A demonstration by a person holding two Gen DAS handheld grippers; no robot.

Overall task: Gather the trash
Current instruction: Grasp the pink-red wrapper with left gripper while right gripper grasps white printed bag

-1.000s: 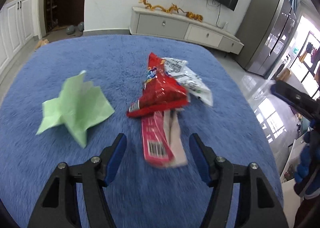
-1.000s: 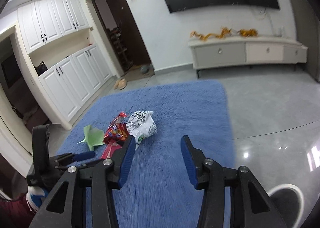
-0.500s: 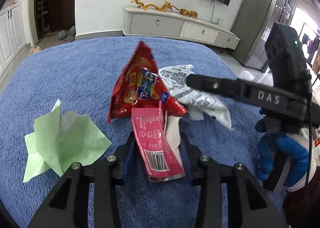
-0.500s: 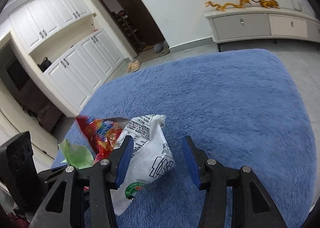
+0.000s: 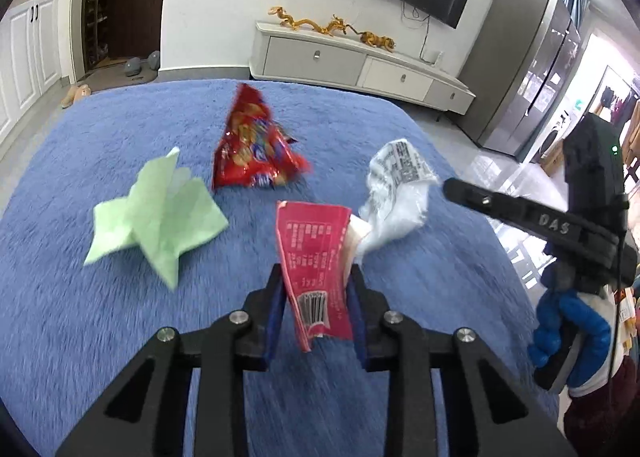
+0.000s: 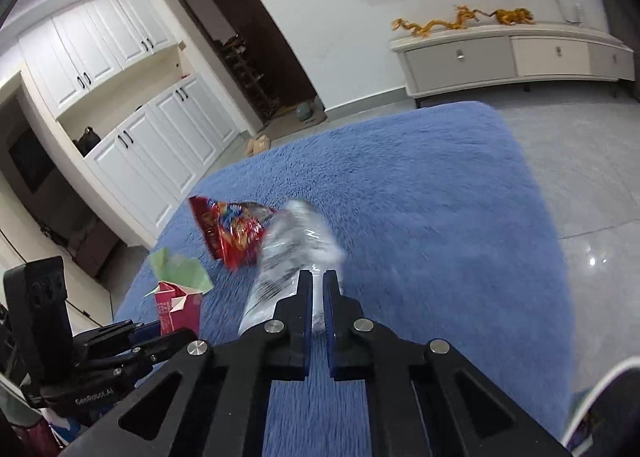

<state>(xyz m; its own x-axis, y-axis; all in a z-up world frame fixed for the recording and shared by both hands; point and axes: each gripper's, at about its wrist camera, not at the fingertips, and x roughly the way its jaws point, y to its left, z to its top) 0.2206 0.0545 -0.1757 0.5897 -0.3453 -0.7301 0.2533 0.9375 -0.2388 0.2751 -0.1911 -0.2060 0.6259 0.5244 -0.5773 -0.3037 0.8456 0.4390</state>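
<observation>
My left gripper [image 5: 316, 277] is shut on a pink carton wrapper [image 5: 314, 253] and holds it just above the blue rug [image 5: 80, 329]. My right gripper [image 6: 317, 285] is shut on a white plastic bag [image 6: 288, 253], lifted off the rug; the bag also shows in the left wrist view [image 5: 396, 193]. A red snack bag [image 5: 252, 153] and a crumpled green paper [image 5: 156, 213] lie on the rug beyond my left gripper. In the right wrist view the red bag [image 6: 232, 229], green paper [image 6: 180, 269] and pink carton [image 6: 180, 309] are at left.
The rug [image 6: 420, 185] lies on a glossy tiled floor [image 6: 580, 161]. A white TV cabinet [image 5: 352, 65] stands at the far wall. White cupboards [image 6: 140, 137] and a dark doorway [image 6: 248, 57] are to the left. A fridge [image 5: 528, 77] is at right.
My right gripper closed on the white bag and lifted it. My left gripper, shut on the pink carton, pulled it away from the red bag, which now lies apart.
</observation>
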